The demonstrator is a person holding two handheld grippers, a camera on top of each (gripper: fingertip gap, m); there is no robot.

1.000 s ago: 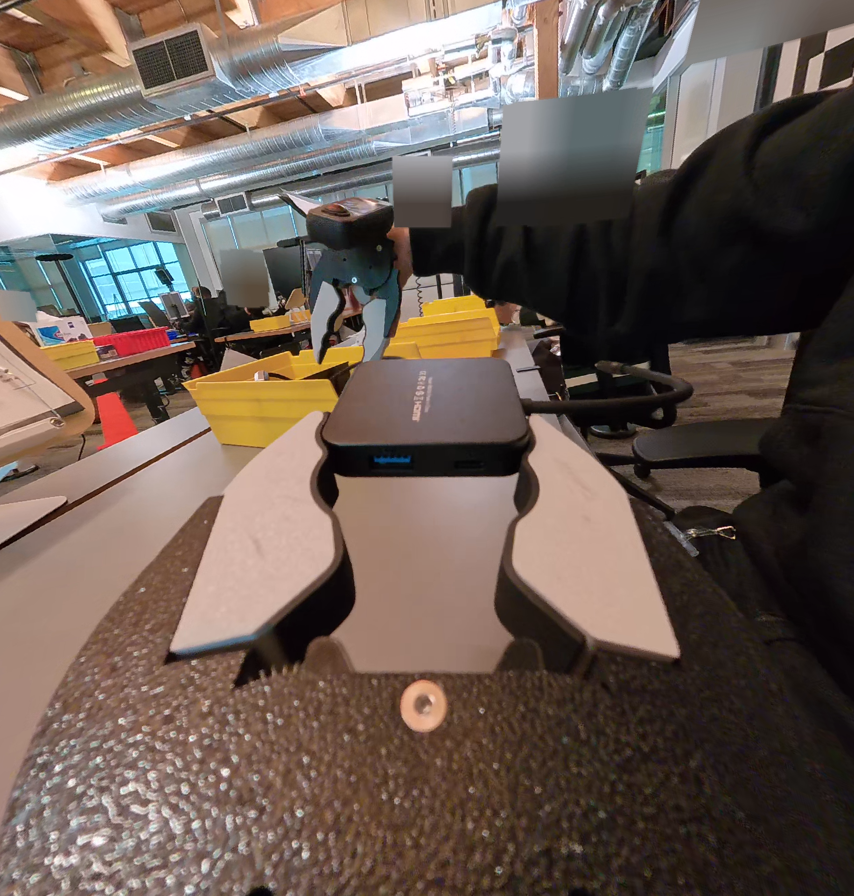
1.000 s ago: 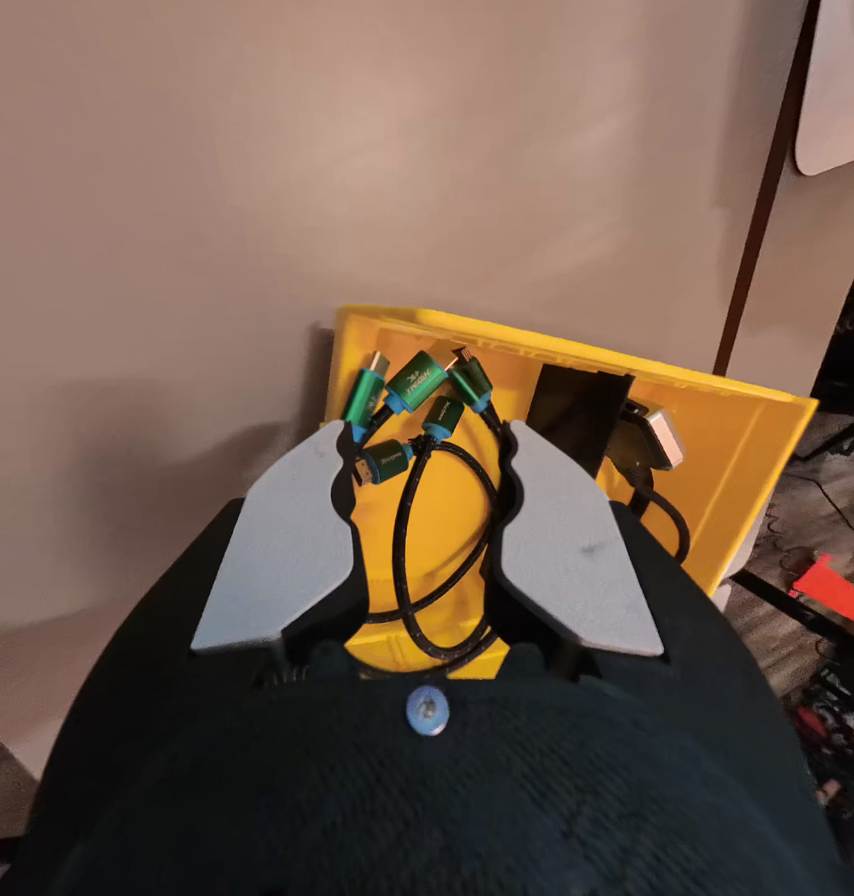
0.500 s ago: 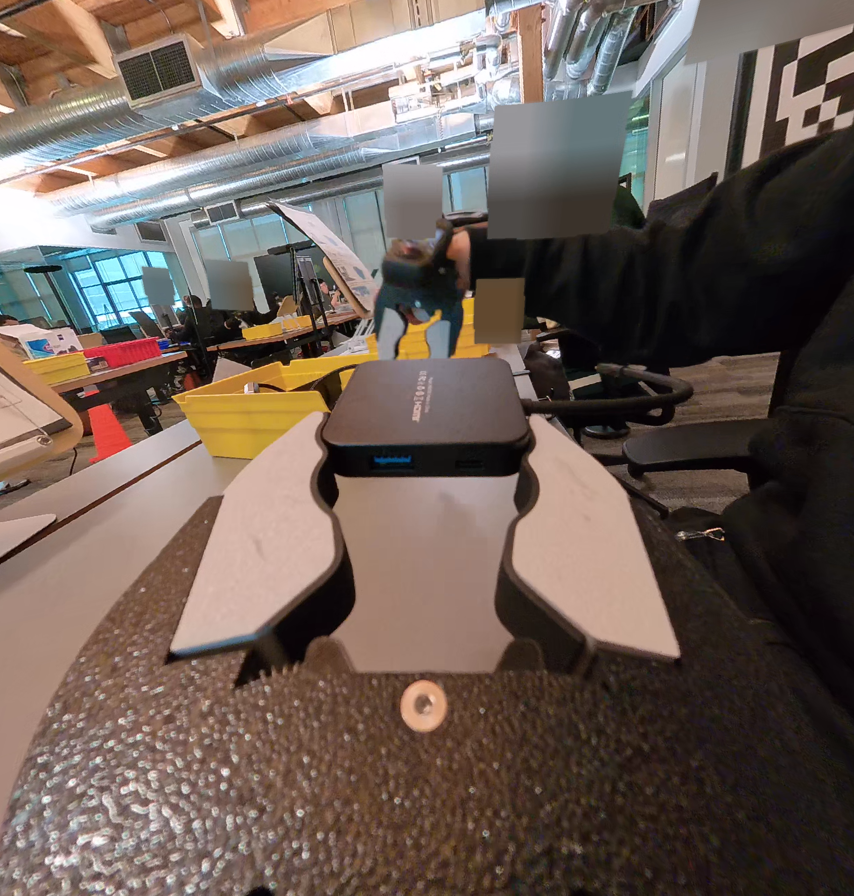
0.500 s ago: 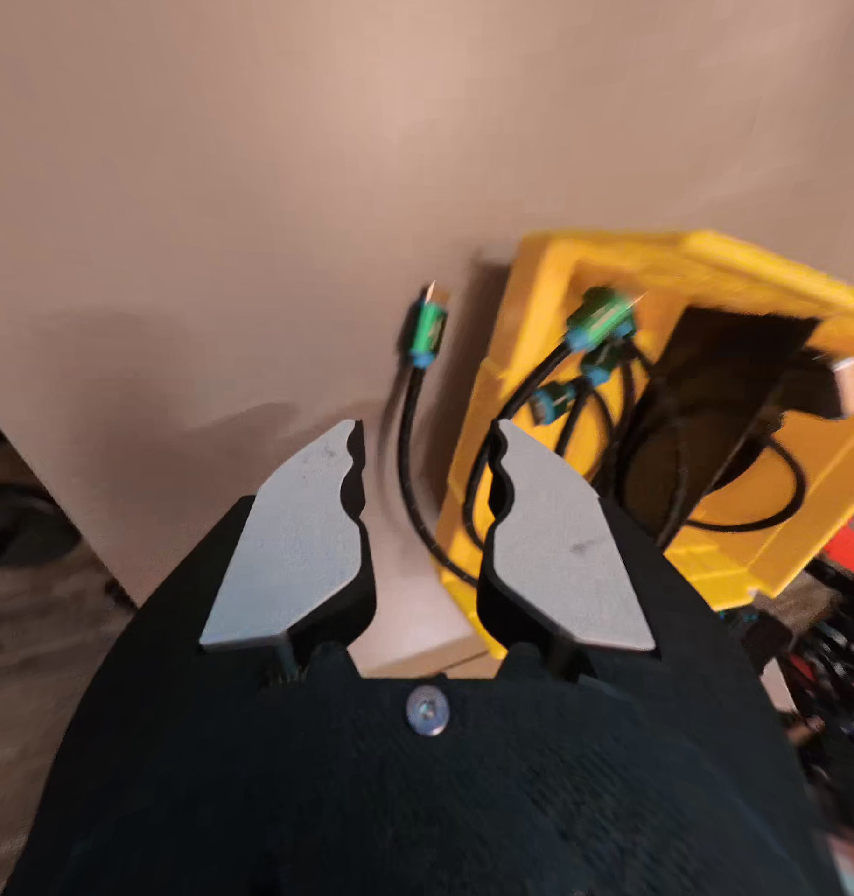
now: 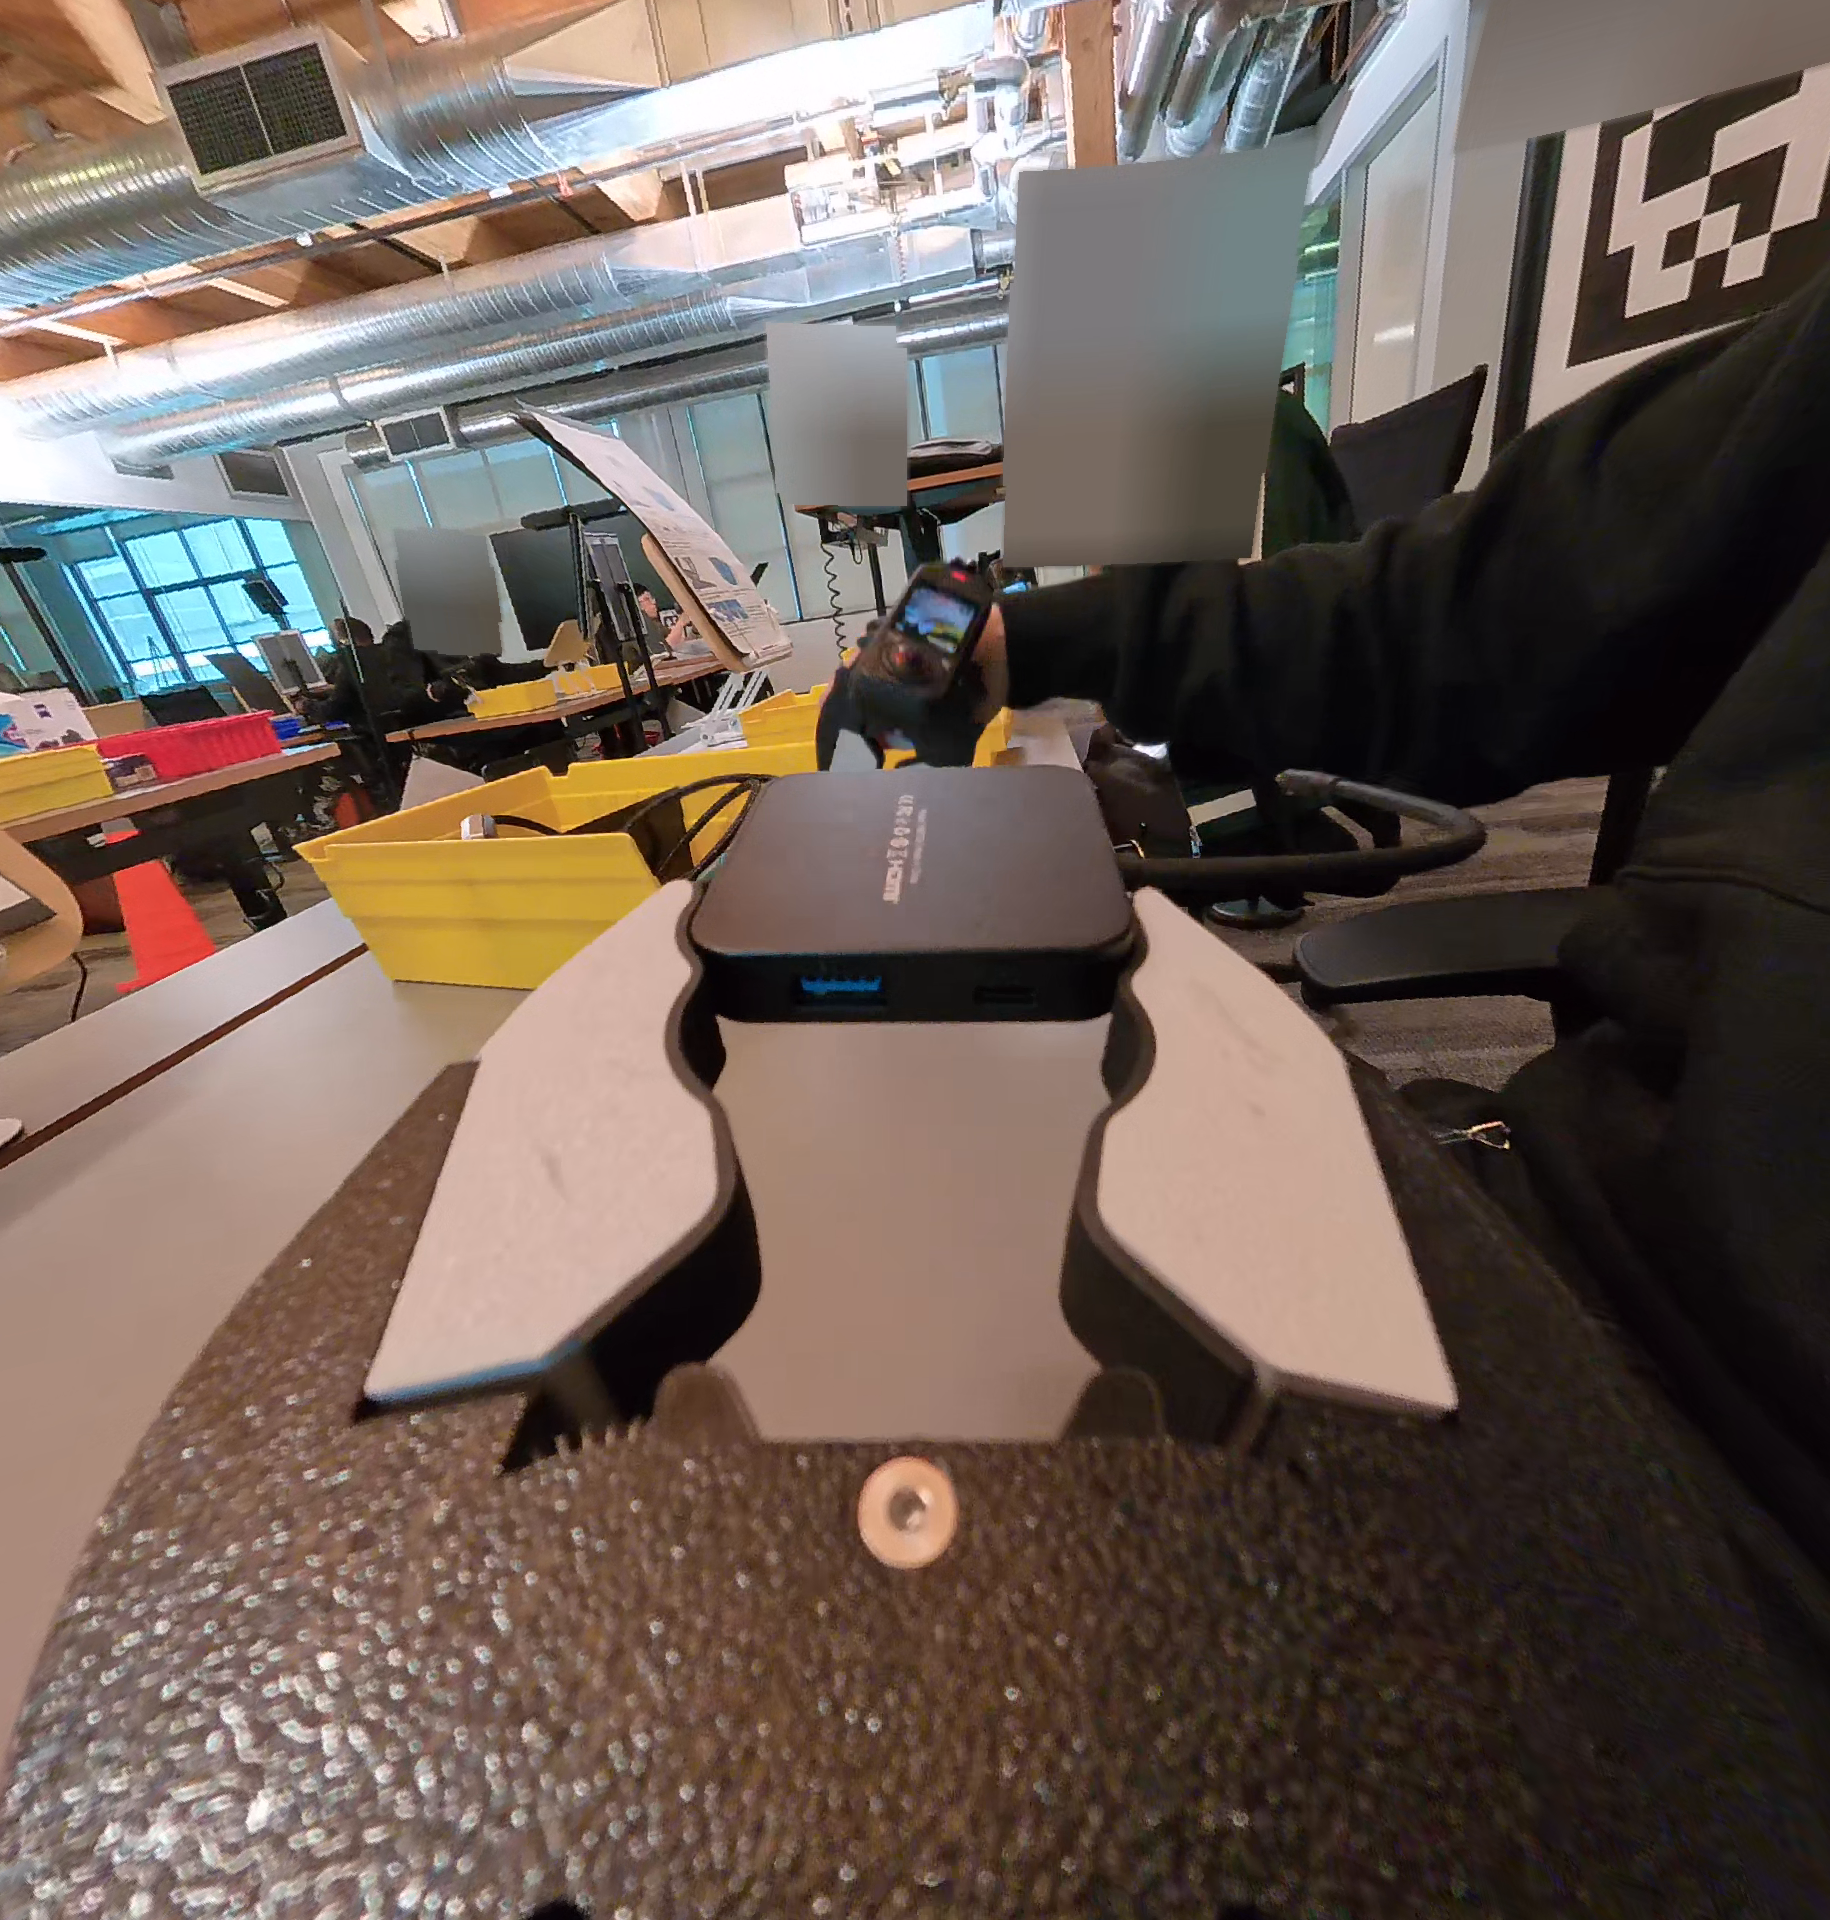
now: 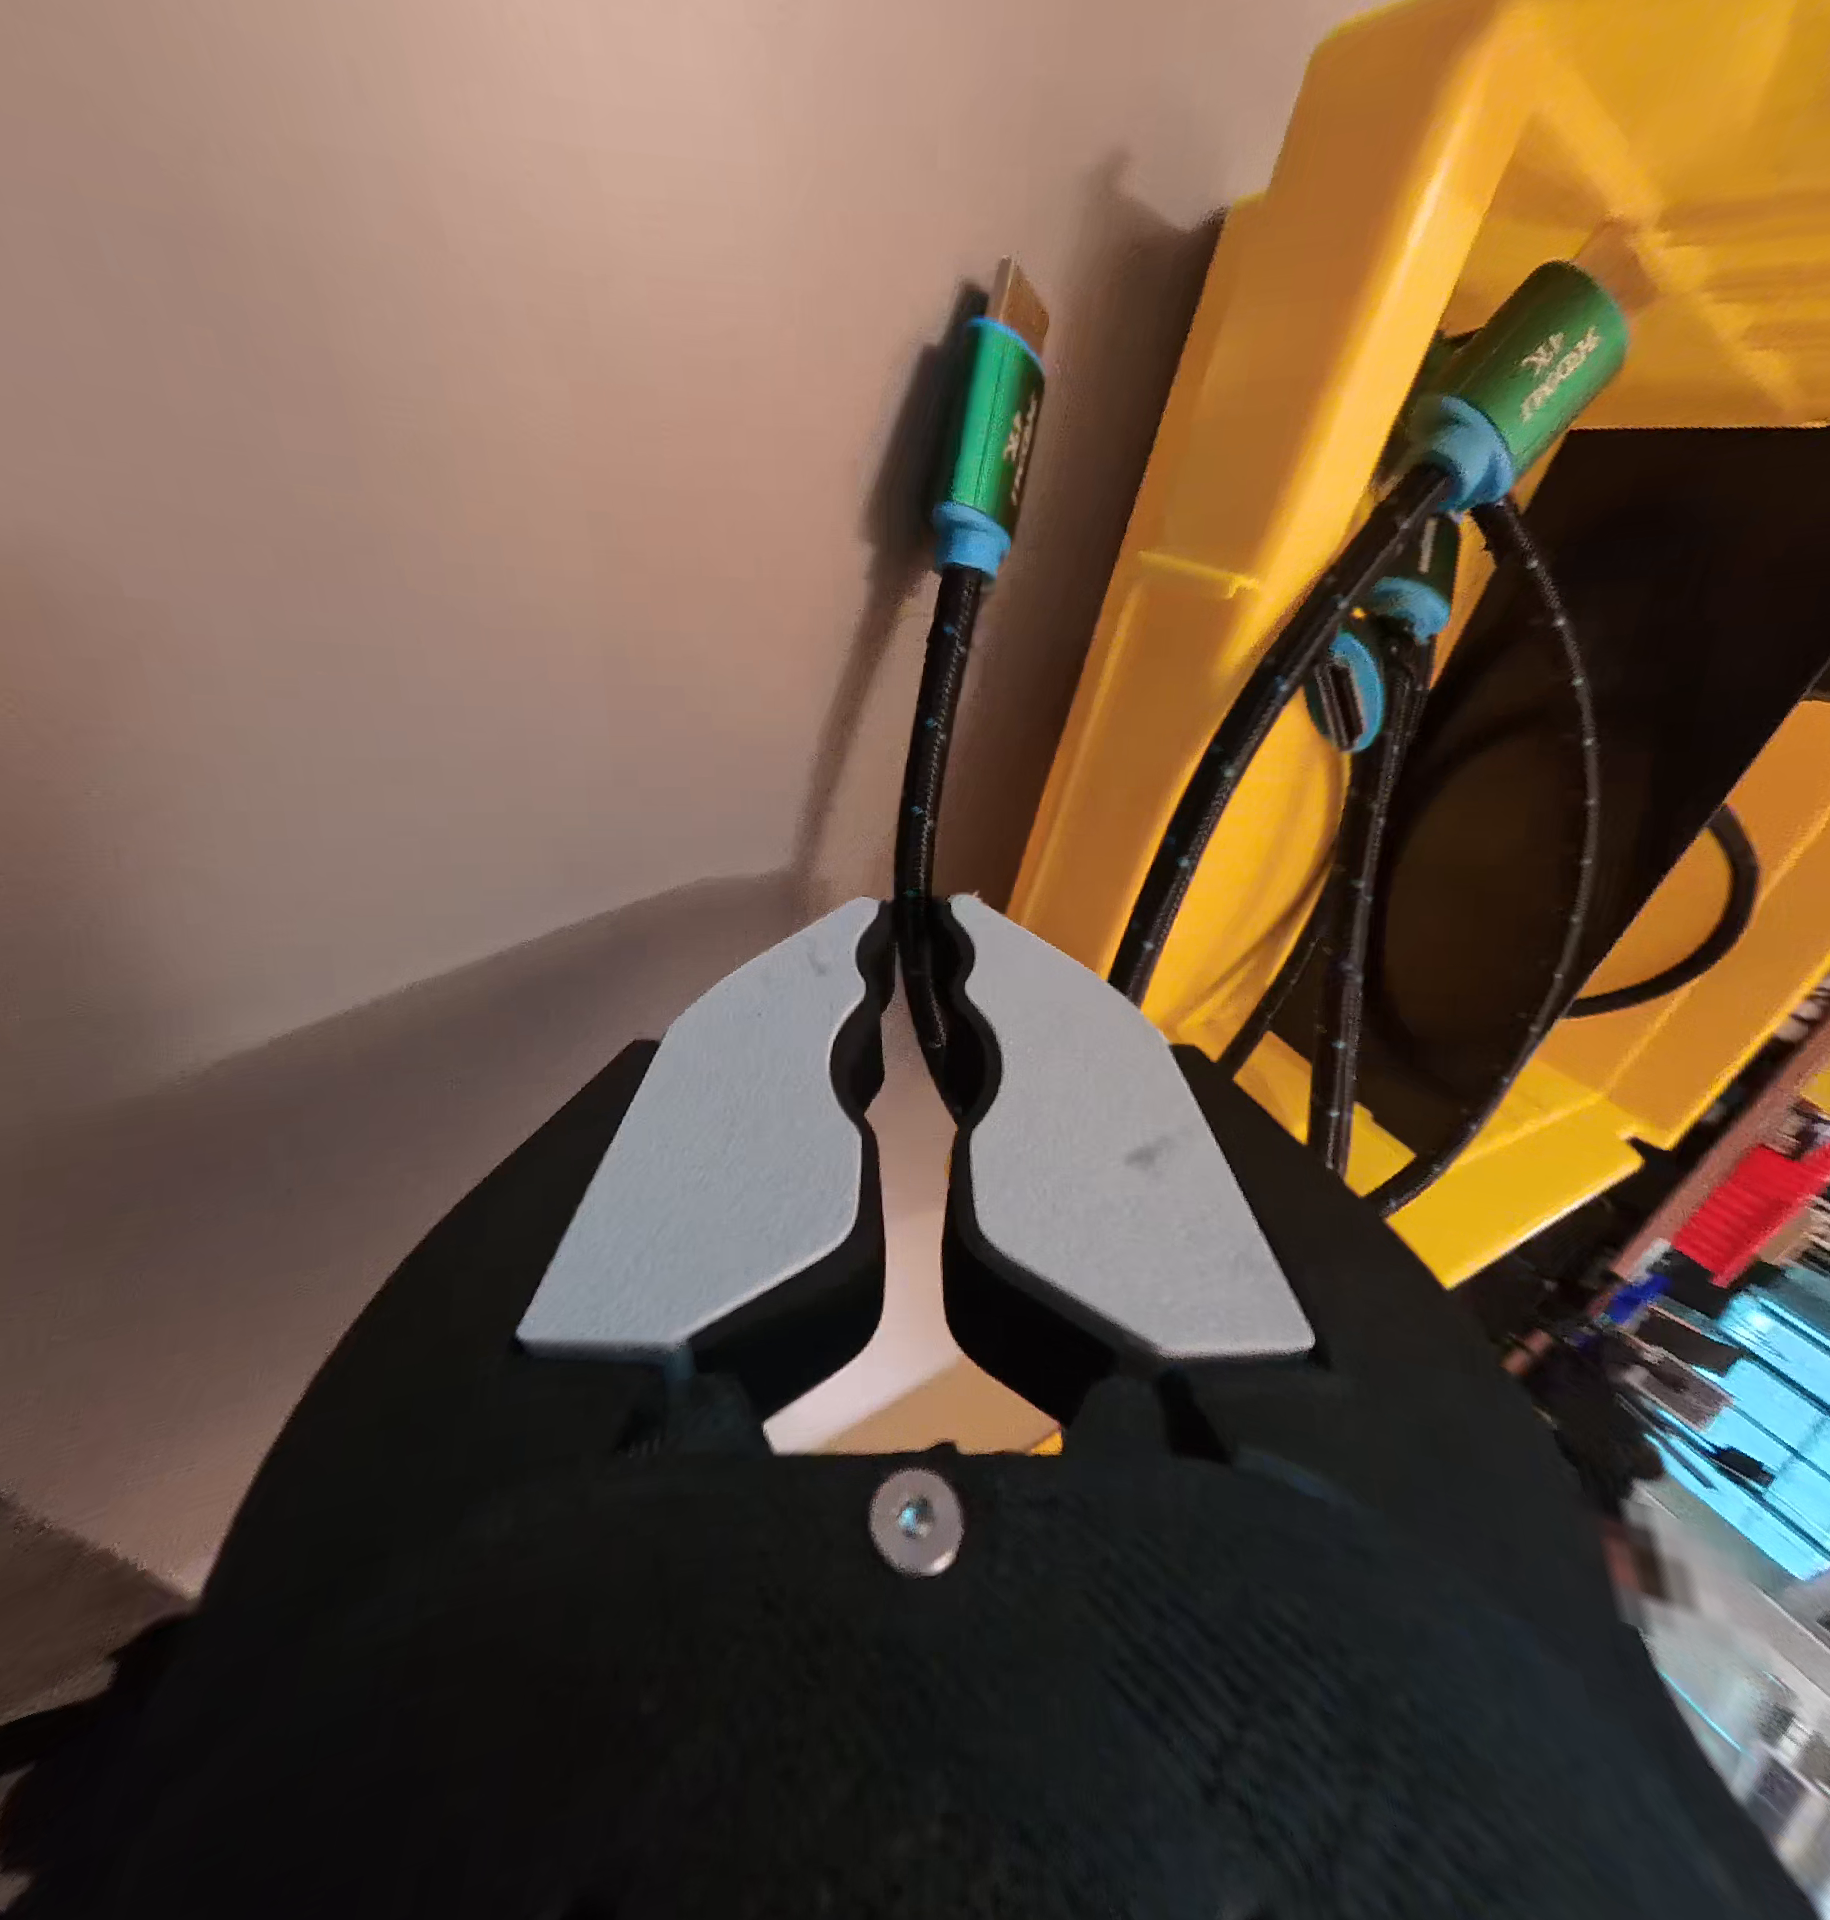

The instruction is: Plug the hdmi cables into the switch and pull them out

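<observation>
My left gripper [image 5: 913, 914] is shut on the black switch box [image 5: 906, 868], holding it by its sides on the grey table [image 5: 194, 1122]; a blue port faces me. My right gripper [image 6: 916, 914] is shut on a black braided hdmi cable [image 6: 926, 769]. Its green plug [image 6: 989, 421] with a gold tip points away over the table. Other green-plugged cables [image 6: 1513, 384] hang from the yellow bin [image 6: 1254, 540]. The right gripper also shows in the left wrist view [image 5: 906, 707], behind the switch, held by a black-sleeved arm.
A yellow bin [image 5: 495, 883] with a cable stands just behind the switch on the left. A black office chair [image 5: 1410, 935] and the person's dark clothing fill the right. More yellow and red bins sit on far tables [image 5: 163, 743].
My right gripper has closed on one hdmi cable and drawn it out of the yellow bin to the left. The left gripper keeps holding the switch, nearly still.
</observation>
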